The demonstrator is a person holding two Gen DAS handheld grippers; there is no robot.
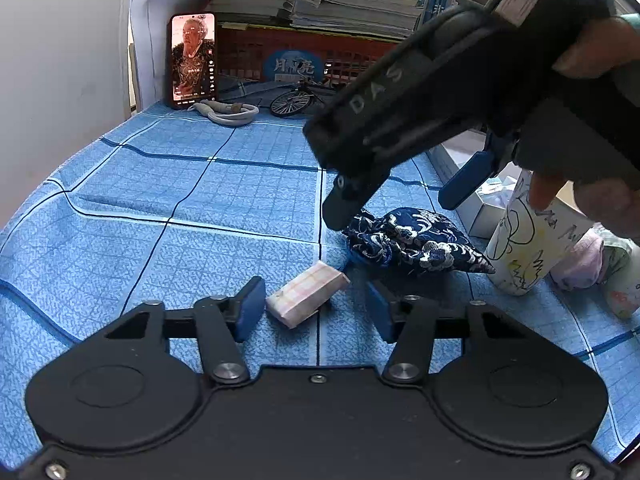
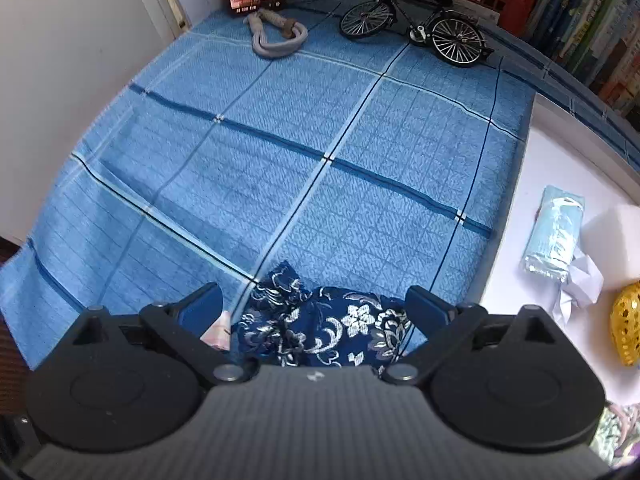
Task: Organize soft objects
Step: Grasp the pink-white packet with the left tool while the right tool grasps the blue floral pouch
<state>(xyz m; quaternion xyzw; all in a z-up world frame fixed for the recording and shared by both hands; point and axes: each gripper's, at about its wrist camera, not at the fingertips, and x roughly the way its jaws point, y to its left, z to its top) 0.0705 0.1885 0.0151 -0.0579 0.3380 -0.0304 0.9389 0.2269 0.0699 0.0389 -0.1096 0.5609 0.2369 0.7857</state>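
A small pink-and-white wrapped tissue pack (image 1: 306, 294) lies on the blue checked cloth between the fingers of my open left gripper (image 1: 316, 312); the fingers do not touch it. A dark blue brocade pouch (image 1: 412, 242) with silver flowers lies just right of it. My right gripper (image 1: 396, 208) hovers open over the pouch. In the right wrist view the pouch (image 2: 324, 326) sits between the open fingers of the right gripper (image 2: 316, 304), and a corner of the tissue pack (image 2: 218, 332) shows beside the left finger.
A white box (image 2: 560, 168) at the right holds a blue tissue pack (image 2: 554, 236), a white block and a gold object (image 2: 626, 324). A drawn-on white cup (image 1: 524, 248) and soft bundles (image 1: 580, 260) stand right. Phone (image 1: 193, 60), cord (image 1: 226, 114), toy bicycle (image 2: 416, 24), red crate, books behind.
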